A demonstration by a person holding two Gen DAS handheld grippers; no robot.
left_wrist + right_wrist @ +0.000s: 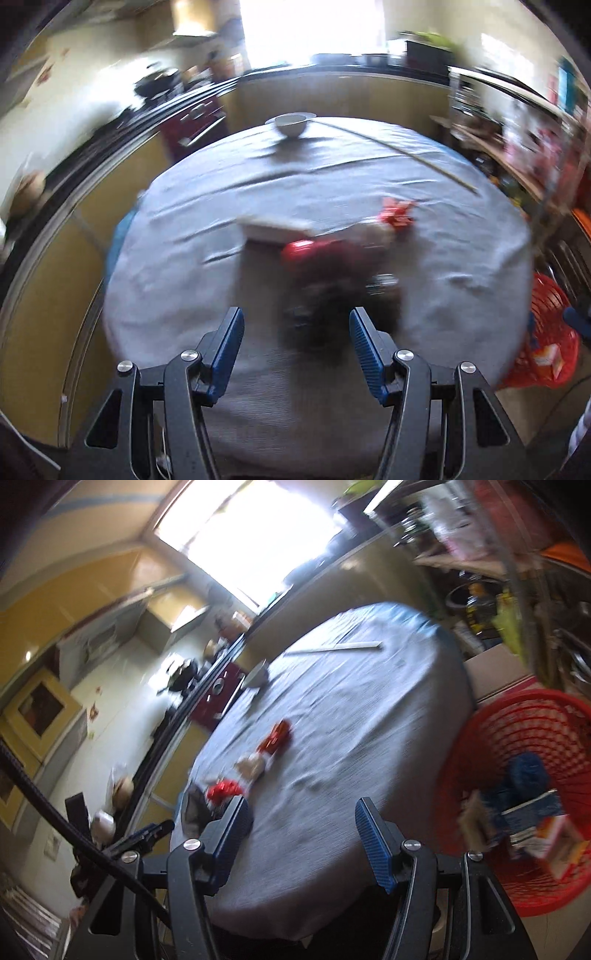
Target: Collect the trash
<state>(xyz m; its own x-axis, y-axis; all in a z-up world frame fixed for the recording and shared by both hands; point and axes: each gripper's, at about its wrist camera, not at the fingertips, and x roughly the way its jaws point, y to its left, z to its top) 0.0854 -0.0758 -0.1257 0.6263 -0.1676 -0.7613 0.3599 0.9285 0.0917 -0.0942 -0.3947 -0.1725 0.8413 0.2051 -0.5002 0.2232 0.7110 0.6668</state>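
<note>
Trash lies on the round table with a grey cloth [207, 295]: a red wrapper [397, 216], a pale crumpled piece [373, 230], a red can-like item [317, 254], a dark blurred item [321, 317] and a flat white box [277, 227]. My left gripper [296, 336] is open and empty, just short of the dark item. My right gripper [301, 825] is open and empty over the table's near edge; the red wrapper [275, 738], the pale piece [253, 766] and a red crumpled item [221, 790] lie to its upper left. A red mesh basket [532, 738] holds several boxes.
A white bowl [290, 124] and a long thin stick [399, 147] sit at the table's far side. The red basket [550, 332] stands on the floor to the table's right. Counters and cabinets run behind; cluttered shelves [517, 572] stand on the right. A black cable [48, 812] crosses the right wrist view.
</note>
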